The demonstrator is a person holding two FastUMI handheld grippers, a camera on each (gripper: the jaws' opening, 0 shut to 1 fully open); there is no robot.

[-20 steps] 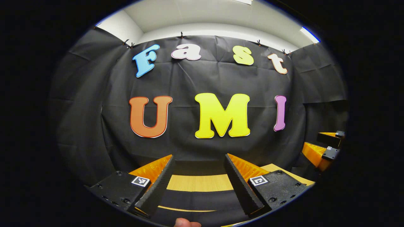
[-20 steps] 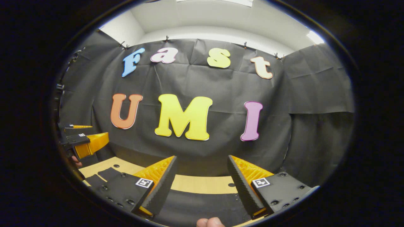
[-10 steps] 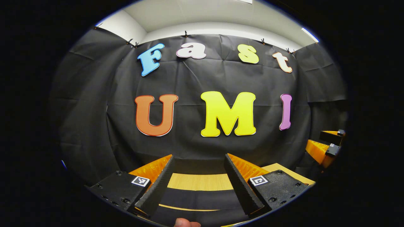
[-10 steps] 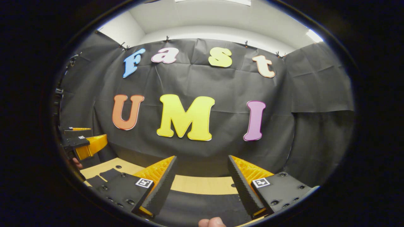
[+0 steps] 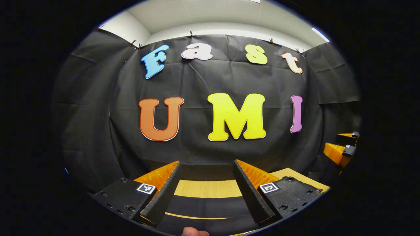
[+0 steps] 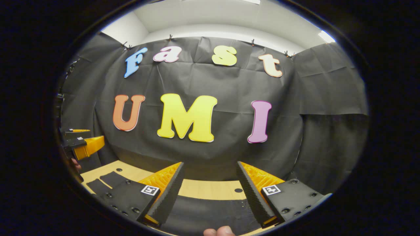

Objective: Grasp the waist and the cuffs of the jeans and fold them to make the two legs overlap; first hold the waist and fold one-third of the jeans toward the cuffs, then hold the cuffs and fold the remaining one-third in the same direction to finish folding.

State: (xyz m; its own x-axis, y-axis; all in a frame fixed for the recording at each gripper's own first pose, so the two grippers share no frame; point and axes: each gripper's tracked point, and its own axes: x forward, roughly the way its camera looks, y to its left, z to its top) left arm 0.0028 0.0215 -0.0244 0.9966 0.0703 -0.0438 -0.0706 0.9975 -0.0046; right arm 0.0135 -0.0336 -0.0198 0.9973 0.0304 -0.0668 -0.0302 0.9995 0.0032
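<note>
In the left gripper view, the left claw (image 5: pixel 206 178) sits at the bottom centre of the frame with its two fingers spread wide apart and nothing between them. Through the gap shows a strip of pale wooden tabletop (image 5: pixel 207 189), and below that strip a dark fabric (image 5: pixel 210 209) lies flat across the lower centre; it looks like the jeans, though the cloth is too dark and too little of it shows to tell waist from cuffs. A fingertip (image 5: pixel 193 232) of the person's hand pokes in at the very bottom edge. At the far right edge of the frame, above the tabletop, the right claw (image 5: pixel 341 147) appears small and well apart from the left one.

In the right gripper view, the right claw (image 6: pixel 210 180) occupies the bottom centre, its fingers likewise wide and holding nothing. The tabletop (image 6: pixel 210 190) shows between them as a light band with a small dark hole near the right finger, and the same dark fabric (image 6: pixel 210 211) lies beneath at the lower centre, with more dark pieces at the lower left. The left claw (image 6: pixel 82 144) shows at the left edge, raised above the tabletop. The black cloth wall (image 6: pixel 229 85) fills the background of both views.
</note>
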